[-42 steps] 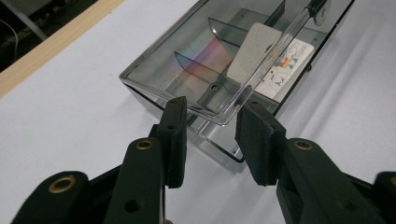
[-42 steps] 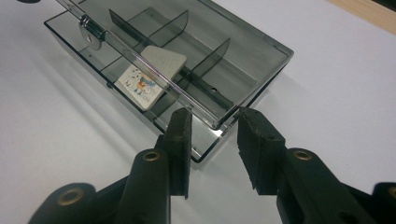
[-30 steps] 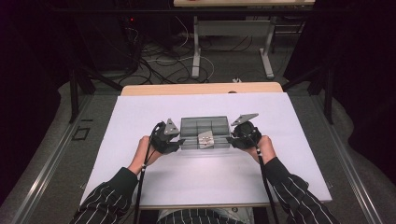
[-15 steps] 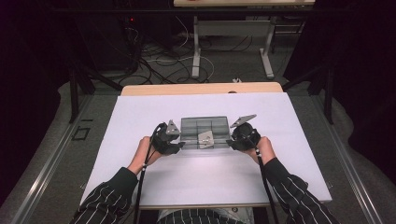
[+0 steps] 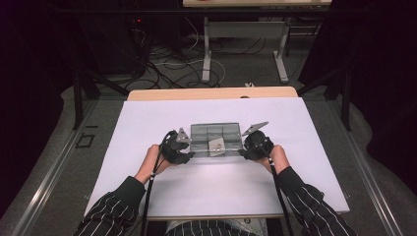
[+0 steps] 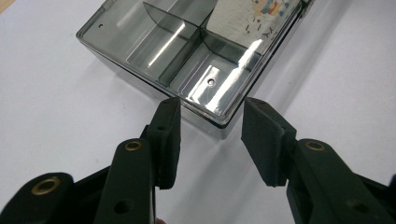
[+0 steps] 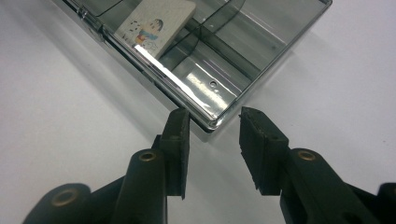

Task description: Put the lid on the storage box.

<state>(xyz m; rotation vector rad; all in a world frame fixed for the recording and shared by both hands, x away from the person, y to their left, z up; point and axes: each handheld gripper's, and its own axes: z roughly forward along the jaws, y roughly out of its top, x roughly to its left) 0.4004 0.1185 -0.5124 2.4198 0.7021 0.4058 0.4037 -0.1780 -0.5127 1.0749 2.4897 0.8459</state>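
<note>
While both jaws stand spread, box sits on tabletop.
Left hand-held gripper point(image 6: 210, 135) & right hand-held gripper point(image 7: 212, 140) straddle corners of box point(image 5: 216, 139) w/o pinching; lift not started.

Left gripper view. Two black jaws rise from the bottom edge; left gripper point(image 6: 210, 140) stands parted, pads clear of each other with a gap between. They have just been opening. A corner of a smoky clear plastic box point(image 6: 154, 46) sits in that gap; the pads point(image 6: 169, 135) do not press on it, though the left one stands just beside the box wall. Box rests on a white table cover point(image 6: 51, 116). Inside: dividers forming compartments, a small hole in the floor of the nearest one. A printed card point(image 6: 252, 18) lies in the box at the top right, partly cut off by the frame edge.
</note>
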